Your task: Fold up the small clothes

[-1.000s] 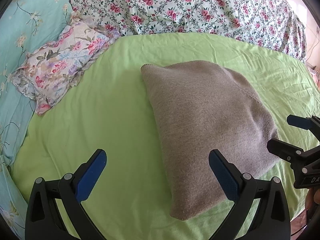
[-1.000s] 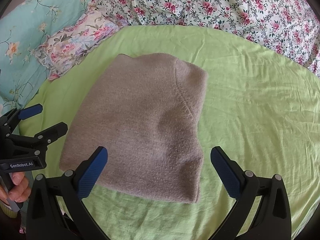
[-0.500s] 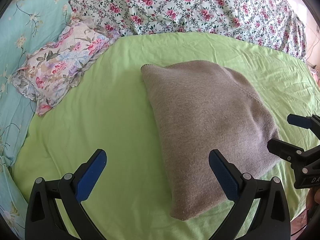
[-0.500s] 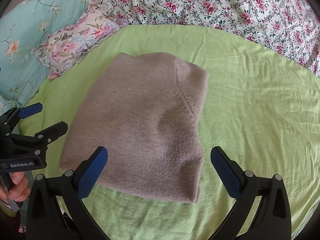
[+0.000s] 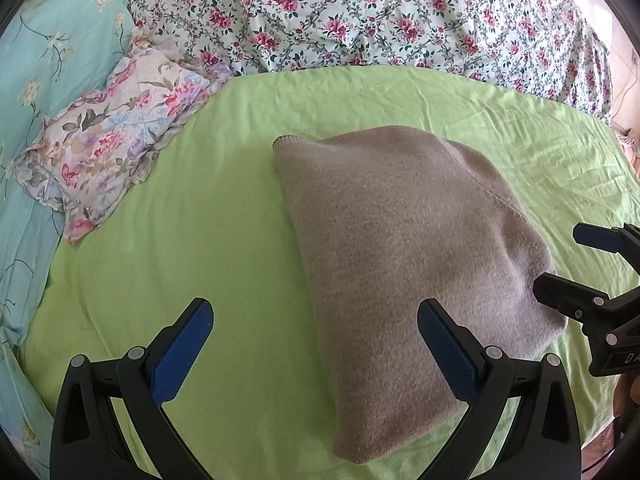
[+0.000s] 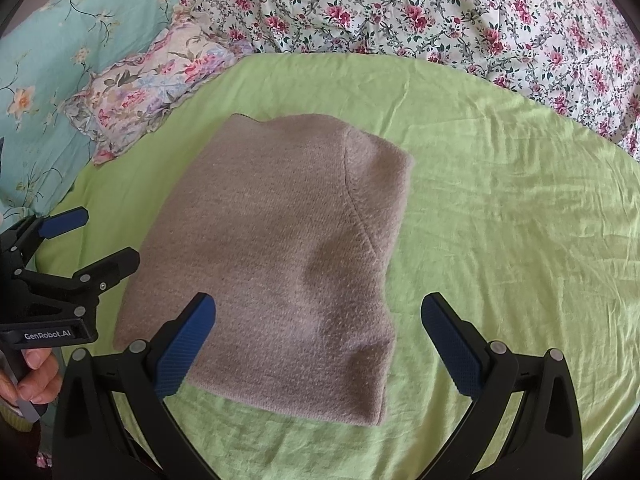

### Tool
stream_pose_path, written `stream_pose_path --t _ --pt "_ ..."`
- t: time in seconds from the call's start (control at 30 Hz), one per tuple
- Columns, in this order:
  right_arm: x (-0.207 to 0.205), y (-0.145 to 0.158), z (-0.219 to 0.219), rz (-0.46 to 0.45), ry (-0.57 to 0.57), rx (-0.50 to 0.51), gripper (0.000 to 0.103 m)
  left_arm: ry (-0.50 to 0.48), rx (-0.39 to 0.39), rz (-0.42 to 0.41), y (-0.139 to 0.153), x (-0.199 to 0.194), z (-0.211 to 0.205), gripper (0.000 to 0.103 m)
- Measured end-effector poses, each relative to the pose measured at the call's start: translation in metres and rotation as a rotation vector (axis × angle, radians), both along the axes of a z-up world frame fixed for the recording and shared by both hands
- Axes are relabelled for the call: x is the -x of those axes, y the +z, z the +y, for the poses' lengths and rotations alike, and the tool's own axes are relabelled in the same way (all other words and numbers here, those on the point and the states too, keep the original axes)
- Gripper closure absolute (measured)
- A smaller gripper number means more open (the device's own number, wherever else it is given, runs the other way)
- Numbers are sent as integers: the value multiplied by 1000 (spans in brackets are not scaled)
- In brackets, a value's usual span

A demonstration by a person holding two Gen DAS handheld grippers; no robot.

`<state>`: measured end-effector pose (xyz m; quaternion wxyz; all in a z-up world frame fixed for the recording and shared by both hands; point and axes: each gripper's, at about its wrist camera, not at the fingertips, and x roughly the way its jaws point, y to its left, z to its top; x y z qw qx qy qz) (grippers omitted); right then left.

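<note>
— Where is the garment?

— The taupe knitted sweater [image 5: 408, 248] lies folded into a thick, roughly rectangular bundle on the green sheet [image 5: 208, 216], near its middle. A curved seam runs across its upper layer (clearest from the right wrist view).

— And the left gripper [image 5: 316, 344]?

— Its blue-padded fingers stand wide apart and hold nothing. It hangs above the near left part of the bundle; one pad shows over bare sheet, the other over the knit. Whether that pad touches the cloth I cannot tell.

— The right one?

— The right gripper [image 6: 320, 332] is likewise spread wide and empty, over the bundle's near right end, one finger above the knit and the other above the sheet. A hand [image 6: 34, 376] shows at the left edge of that view, gripping the left tool's handle.

— What else is on the bed?

— A frilled floral pillow [image 5: 108, 152] lies at the sheet's far left corner, well apart from the sweater. A teal floral cloth [image 5: 52, 52] lies beyond it, and a white quilt with red roses [image 5: 360, 16] runs along the sheet's far edge.
</note>
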<state>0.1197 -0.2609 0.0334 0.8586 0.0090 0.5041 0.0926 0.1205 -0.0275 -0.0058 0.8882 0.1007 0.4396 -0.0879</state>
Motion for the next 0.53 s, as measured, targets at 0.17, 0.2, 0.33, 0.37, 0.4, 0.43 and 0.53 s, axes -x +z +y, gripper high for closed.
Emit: stream_pose_path --t 0.17,0.2,0.33,0.37,0.4,0.43,0.53 --pt "-3 0 -5 -1 -4 -6 0 4 -5 -4 1 -3 -1 1" --pt "-4 0 -6 -2 -6 -7 0 5 -6 -6 1 -4 -2 1" --pt "-7 0 -9 -5 -10 -13 0 4 -8 -8 0 -8 -2 1" --pt "-8 -1 -10 -5 -11 -15 0 4 -7 -7 0 -9 -2 1" --pt "-9 -1 -10 -4 -12 -16 0 6 -8 -6 -1 -10 -2 1" --pt "-10 -2 -10 -4 -12 -16 0 8 -9 -6 -1 -10 -3 1" --pt "-12 -3 -10 -5 -12 -22 0 7 -7 -10 0 -11 -4 1"
